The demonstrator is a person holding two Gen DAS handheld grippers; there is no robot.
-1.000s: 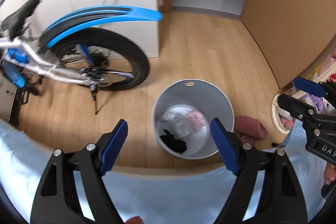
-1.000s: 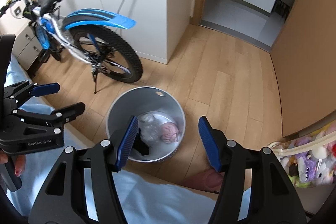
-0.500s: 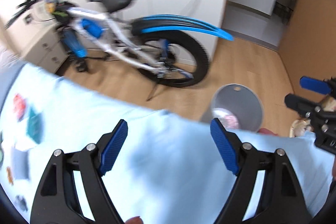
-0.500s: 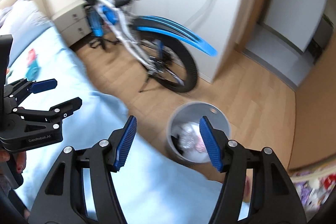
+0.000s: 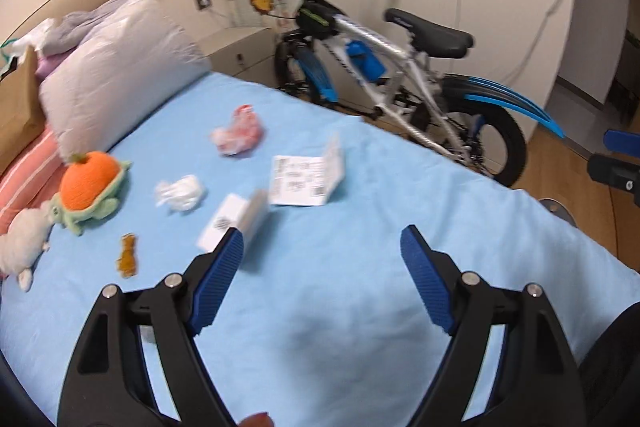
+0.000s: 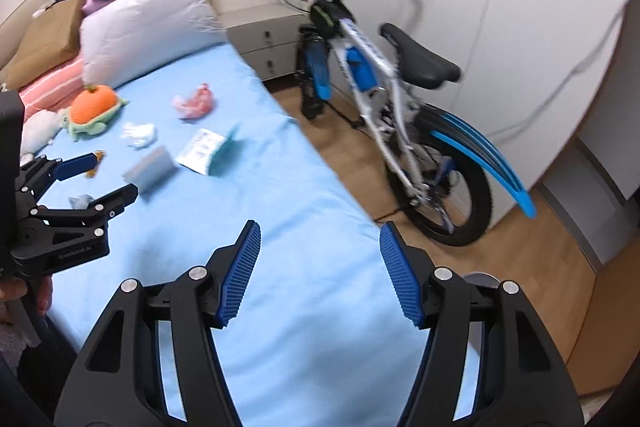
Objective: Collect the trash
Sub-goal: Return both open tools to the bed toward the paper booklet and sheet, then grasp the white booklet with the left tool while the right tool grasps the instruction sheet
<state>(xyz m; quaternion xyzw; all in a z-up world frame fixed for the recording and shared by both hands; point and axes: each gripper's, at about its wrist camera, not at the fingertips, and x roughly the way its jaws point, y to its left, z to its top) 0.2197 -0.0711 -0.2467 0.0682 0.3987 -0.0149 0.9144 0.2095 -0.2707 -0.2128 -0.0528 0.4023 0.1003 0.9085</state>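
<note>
Two handheld grippers, left and right, hover with jaws apart and empty over a blue bed. Crumpled tissue, a pink wrapper, a printed leaflet and a small white box lie scattered mid-mattress, near a plush turtle.

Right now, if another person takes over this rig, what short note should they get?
Left gripper: open, empty, above the blue sheet.
Right gripper: open, empty, over the bed edge on the bicycle side.
Trash on the sheet: pink crumpled wrapper, white crumpled tissue, white box, printed paper, small orange scrap, small grey wad near the left gripper.
The orange plush turtle and the white plush are toys, probably not trash.
Done: nothing held now.
Left: pick up each piece; the white box is nearest the left gripper.
</note>
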